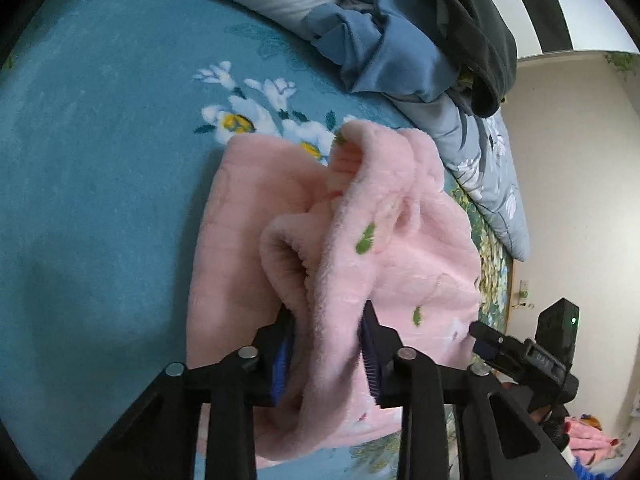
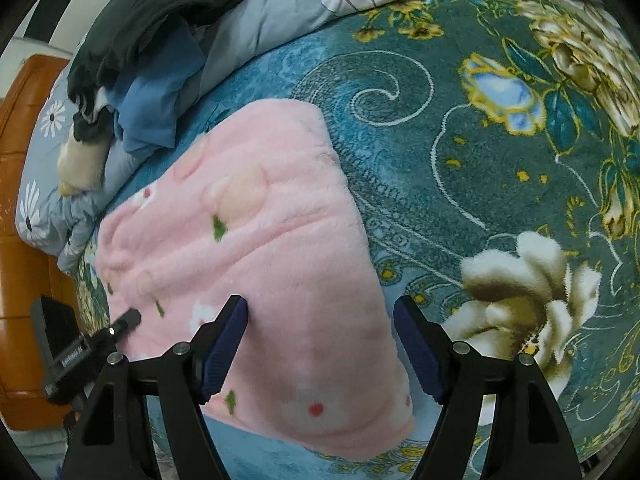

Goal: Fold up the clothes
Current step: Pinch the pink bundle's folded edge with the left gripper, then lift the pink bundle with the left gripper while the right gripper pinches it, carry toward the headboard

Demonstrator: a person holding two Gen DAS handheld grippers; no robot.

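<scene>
- Left gripper (image 1: pixel 328 344) is clenched on a bunched fold of the pink fleece garment (image 1: pixel 392 264), at 6 o'clock in its view
- Right gripper (image 2: pixel 320 344) stands released, its jaws wide over the garment's flat part
- The garment lies on the teal floral blanket (image 1: pixel 100 160)
- A pile of blue and dark clothes (image 1: pixel 420 32) sits toward 1 o'clock

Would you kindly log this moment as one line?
left gripper: shut on pink fleece garment | right gripper: open above it | teal blanket: underneath

Teal floral bedspread (image 2: pixel 500 128), grey quilt (image 1: pixel 496 184), cream wall (image 1: pixel 576 184), orange headboard (image 2: pixel 24 184)
</scene>
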